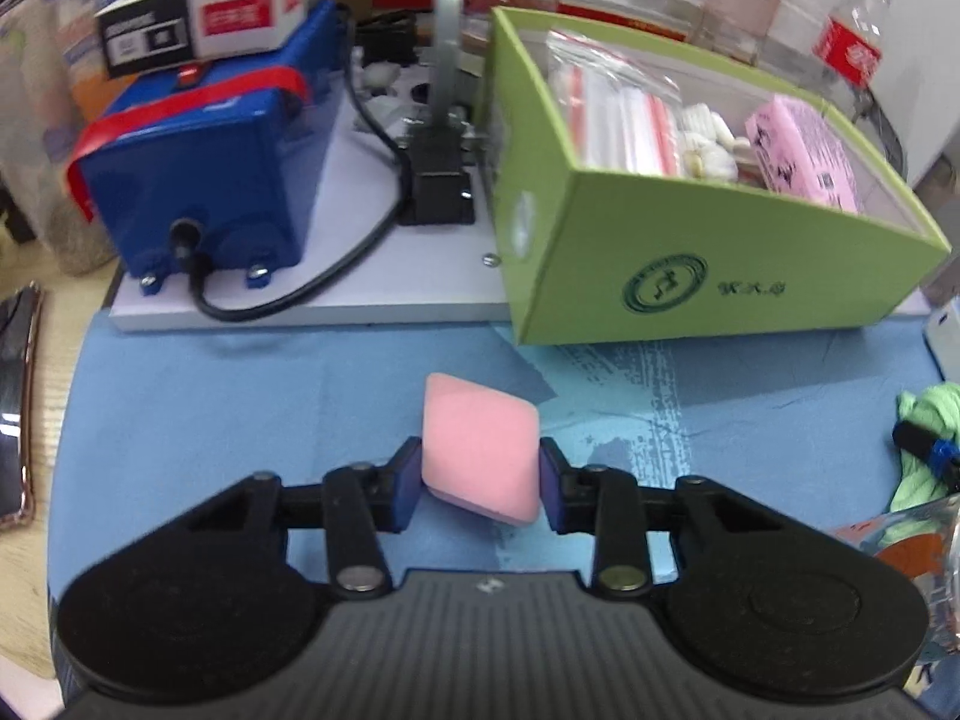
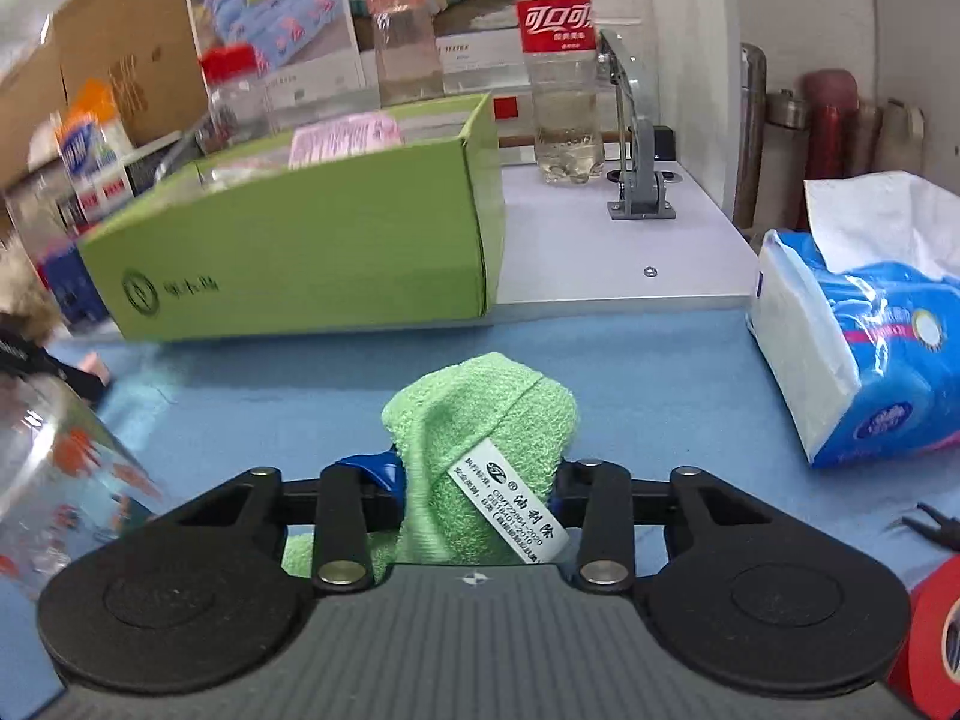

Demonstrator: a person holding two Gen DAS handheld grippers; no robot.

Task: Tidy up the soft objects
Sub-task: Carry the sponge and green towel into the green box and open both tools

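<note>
The left gripper (image 1: 480, 474) clamps a pink sponge (image 1: 478, 456) between its blue pads, above the blue mat (image 1: 240, 396) near the mat's middle. The right gripper (image 2: 480, 480) clamps a green towel (image 2: 480, 456); its white sewn label (image 2: 510, 501) carries printed Chinese text and a "GB/T" standard code, otherwise too small to read. The green box (image 1: 708, 276) sits at the mat's far edge, printed with a round dark-green emblem, and holds zip bags and a pink packet (image 1: 801, 150). A bottle (image 2: 561, 78) with a red Coca-Cola label stands behind it. A blue tissue pack (image 2: 858, 360) lies at the mat's right edge.

Pink sponge (image 1: 477, 450), green towel (image 2: 480, 450)
</note>
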